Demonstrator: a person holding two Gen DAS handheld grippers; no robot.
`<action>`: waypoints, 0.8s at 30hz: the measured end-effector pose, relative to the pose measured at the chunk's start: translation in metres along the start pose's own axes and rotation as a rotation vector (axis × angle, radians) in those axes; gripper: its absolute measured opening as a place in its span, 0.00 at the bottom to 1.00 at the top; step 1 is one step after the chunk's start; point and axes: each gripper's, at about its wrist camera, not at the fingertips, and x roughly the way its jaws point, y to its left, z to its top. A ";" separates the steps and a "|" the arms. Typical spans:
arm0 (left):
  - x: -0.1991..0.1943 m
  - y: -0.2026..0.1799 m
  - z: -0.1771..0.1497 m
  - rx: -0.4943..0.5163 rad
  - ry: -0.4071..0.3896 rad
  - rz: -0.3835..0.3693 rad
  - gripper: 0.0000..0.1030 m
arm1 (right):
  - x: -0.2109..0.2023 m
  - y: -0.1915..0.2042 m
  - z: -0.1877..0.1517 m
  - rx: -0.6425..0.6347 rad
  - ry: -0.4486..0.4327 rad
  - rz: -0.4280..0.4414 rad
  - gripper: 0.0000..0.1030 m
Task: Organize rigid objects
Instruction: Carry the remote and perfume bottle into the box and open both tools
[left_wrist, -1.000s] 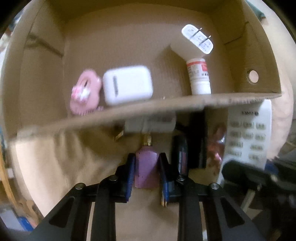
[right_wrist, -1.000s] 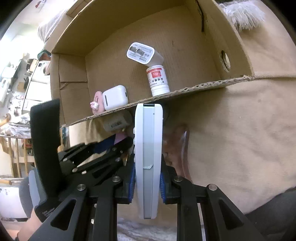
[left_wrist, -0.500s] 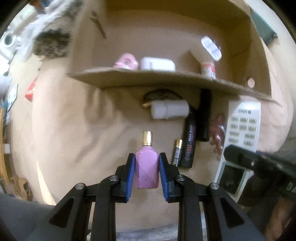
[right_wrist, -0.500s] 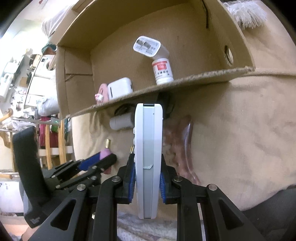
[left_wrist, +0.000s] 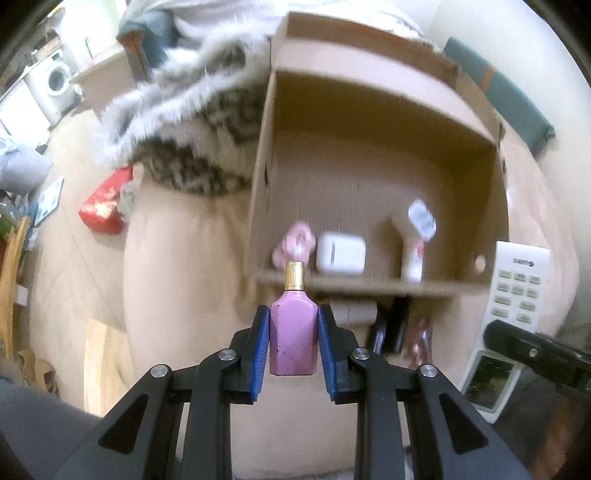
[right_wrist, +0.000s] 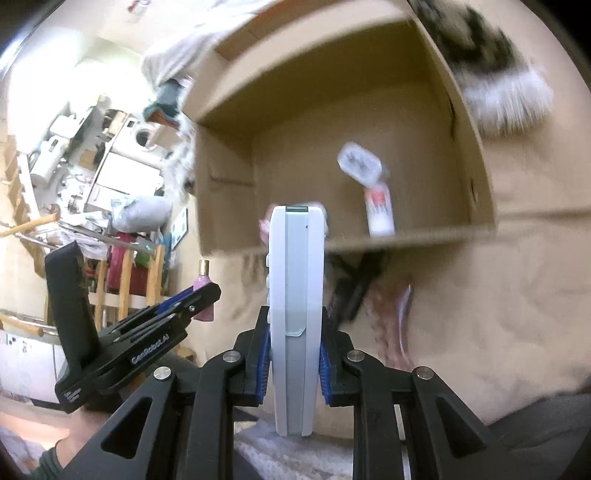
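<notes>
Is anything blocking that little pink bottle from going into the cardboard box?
Only the box's near wall: the pink bottle, clamped in the left gripper, must clear that edge of the cardboard box. Inside, bare floor shows beyond the white case.

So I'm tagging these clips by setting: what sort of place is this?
Most likely a lived-in home, not a lab. A washing machine stands in the background, a cardboard box lies on a soft beige blanket or bed cover, and a furry throw is heaped beside it.
</notes>
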 end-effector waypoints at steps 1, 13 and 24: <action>-0.002 0.000 0.007 -0.003 -0.009 -0.004 0.23 | -0.005 0.002 0.006 -0.007 -0.012 -0.003 0.23; 0.007 -0.028 0.068 0.052 -0.105 -0.002 0.23 | -0.027 0.004 0.080 -0.055 -0.153 -0.113 0.23; 0.053 -0.036 0.076 0.091 -0.131 0.035 0.23 | 0.003 -0.025 0.107 -0.025 -0.181 -0.249 0.23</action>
